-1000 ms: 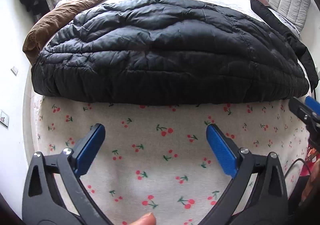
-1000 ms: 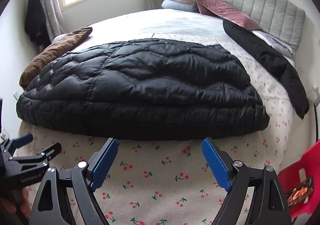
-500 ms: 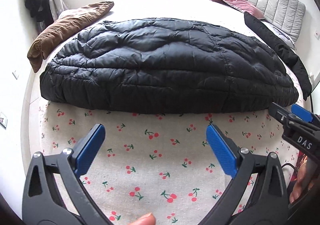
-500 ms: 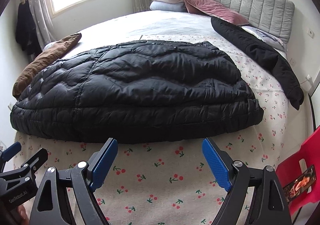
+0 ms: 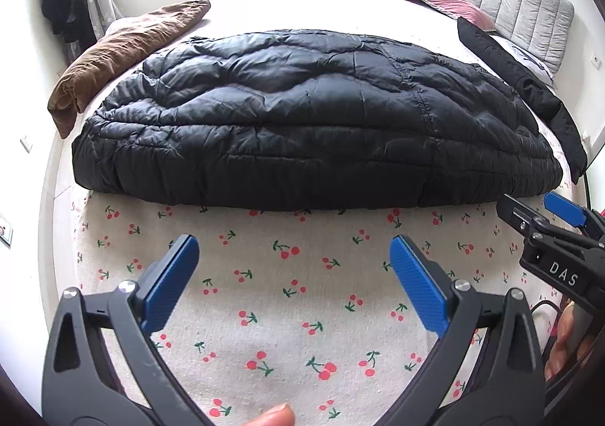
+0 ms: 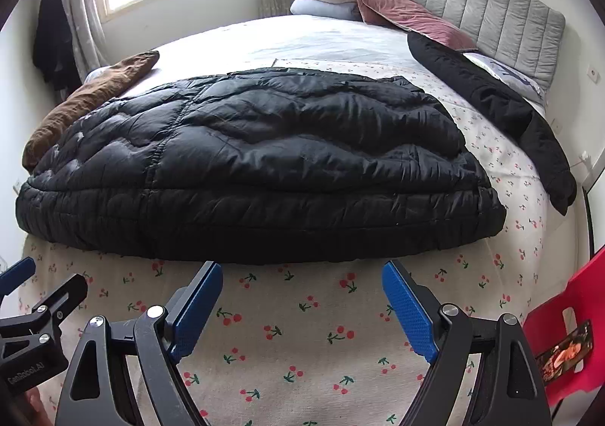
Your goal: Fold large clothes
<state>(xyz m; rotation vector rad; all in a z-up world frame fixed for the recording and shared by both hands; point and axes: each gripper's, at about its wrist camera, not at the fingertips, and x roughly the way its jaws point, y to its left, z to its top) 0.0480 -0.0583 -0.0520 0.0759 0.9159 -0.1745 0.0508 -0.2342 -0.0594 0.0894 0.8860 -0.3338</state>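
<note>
A large black quilted down jacket [image 5: 310,115] lies folded flat across the bed on a cherry-print sheet [image 5: 272,297]; it also shows in the right wrist view [image 6: 257,168]. My left gripper [image 5: 293,255] is open and empty, above the sheet, short of the jacket's near hem. My right gripper [image 6: 300,282] is open and empty, just short of the same hem. Each gripper shows at the edge of the other's view: the right one [image 5: 537,210], the left one [image 6: 41,282].
A brown garment [image 5: 124,47] lies at the bed's far left. Another black coat [image 6: 491,112] runs along the right side. Pillows and a pink blanket [image 6: 378,2] lie by the grey headboard [image 6: 491,6]. A red chair [image 6: 567,320] stands at the right.
Both grippers have pulled back from the jacket and risen, so more of the sheet and room shows. Both stay open and empty.
</note>
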